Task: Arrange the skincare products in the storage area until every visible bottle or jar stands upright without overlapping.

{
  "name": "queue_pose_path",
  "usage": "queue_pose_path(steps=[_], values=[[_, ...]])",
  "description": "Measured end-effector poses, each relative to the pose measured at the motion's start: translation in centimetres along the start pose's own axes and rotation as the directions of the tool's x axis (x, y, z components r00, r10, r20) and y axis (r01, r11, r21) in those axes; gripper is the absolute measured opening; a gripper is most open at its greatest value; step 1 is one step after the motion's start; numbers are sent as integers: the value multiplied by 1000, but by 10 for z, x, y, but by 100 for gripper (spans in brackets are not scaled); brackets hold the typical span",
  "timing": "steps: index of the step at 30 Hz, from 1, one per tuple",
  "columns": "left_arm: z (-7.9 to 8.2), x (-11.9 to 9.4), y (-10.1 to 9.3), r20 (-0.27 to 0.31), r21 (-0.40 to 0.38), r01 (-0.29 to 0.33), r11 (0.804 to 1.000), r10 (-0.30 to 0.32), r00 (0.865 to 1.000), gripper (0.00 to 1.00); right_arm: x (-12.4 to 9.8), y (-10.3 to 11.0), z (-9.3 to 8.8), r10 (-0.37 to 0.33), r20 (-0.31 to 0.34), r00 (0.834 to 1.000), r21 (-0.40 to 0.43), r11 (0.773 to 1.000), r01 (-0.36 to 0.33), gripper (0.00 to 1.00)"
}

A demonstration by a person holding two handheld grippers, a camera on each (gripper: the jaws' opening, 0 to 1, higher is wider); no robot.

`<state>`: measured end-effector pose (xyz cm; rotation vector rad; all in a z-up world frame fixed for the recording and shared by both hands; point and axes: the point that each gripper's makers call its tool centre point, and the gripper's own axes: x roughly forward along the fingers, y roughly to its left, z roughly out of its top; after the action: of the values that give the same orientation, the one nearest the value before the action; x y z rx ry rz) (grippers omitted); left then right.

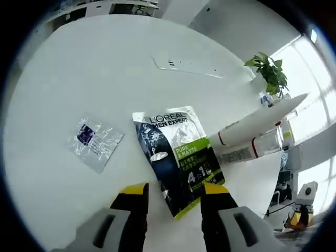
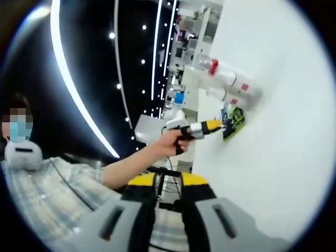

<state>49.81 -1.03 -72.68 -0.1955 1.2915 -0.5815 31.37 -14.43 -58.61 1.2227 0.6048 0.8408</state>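
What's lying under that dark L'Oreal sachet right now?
The L'Oreal sachet lies flat on the white table. Its near edge sits between the left gripper jaws. Bare tabletop surrounds it; whatever is directly beneath is covered. White tubes lie apart, beyond it.

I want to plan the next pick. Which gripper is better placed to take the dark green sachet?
Probably the left gripper: its open jaws already straddle the sachet on the white table. The right gripper points away from the table, toward the person.
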Motion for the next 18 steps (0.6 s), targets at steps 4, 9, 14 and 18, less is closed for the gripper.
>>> queue_pose_path(steps=[4, 9, 14, 18], values=[[9, -4, 16, 23, 73, -54, 996, 52, 998, 37, -1, -2, 0, -4, 2, 1000, 2, 1000, 4, 16], [24, -14, 34, 41, 236, -100, 967, 93, 995, 40, -2, -6, -1, -11, 1, 1000, 15, 1000, 11, 16], [34, -20, 58, 13, 429, -166, 888, 178, 984, 43, 2, -9, -1, -12, -9, 1000, 21, 1000, 13, 16], [44, -18, 70, 18, 487, -219, 846, 241, 970, 54, 5, -12, 2, -16, -11, 1000, 27, 1000, 16, 16]])
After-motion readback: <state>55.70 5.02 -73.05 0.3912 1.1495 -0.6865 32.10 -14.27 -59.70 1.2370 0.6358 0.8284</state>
